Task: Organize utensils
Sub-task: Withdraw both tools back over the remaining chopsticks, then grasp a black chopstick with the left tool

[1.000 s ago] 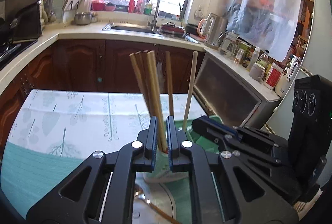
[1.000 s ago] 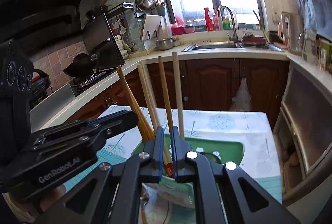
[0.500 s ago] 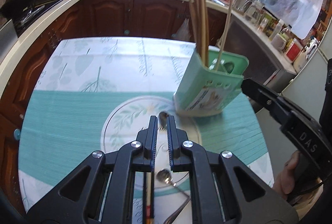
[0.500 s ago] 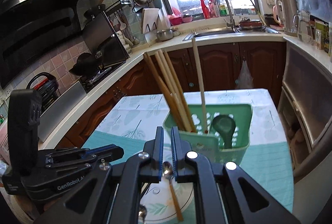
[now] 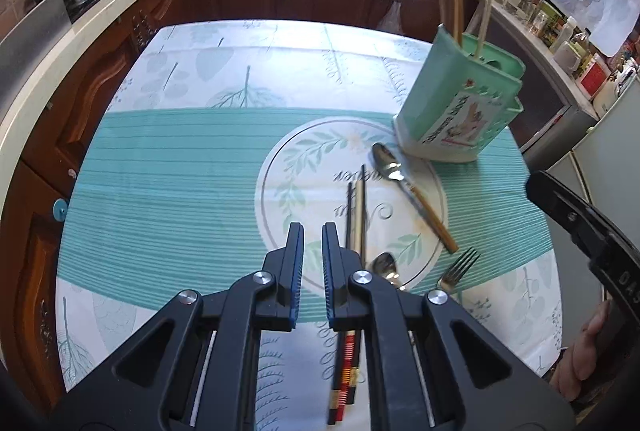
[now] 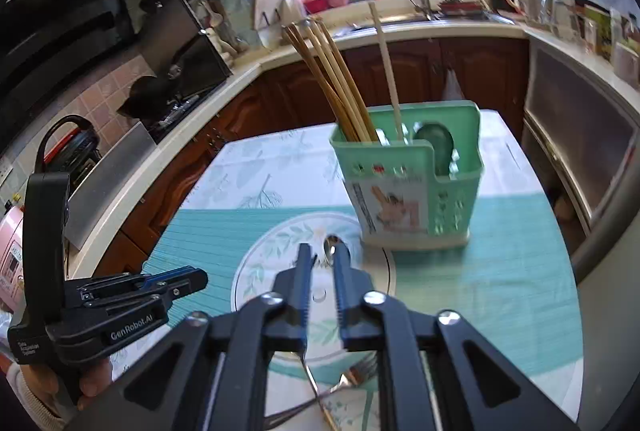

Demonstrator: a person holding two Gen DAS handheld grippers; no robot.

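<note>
**Fingers empty over scattered cutlery**

Left gripper [image 5: 313,231]: fingers nearly closed, gripping nothing, hovering beside chopsticks [image 5: 357,219] on the counter [image 5: 168,167]. Right gripper [image 6: 322,255]: fingers opening, nothing clamped, a spoon [image 6: 331,249] bowl seen between the tips. Green utensil holder [image 6: 416,191] upright with chopsticks inside. "GenRobot.AI" readable only from the right wrist; "DAS" and the fork [image 5: 456,271] plain from the left.
</note>
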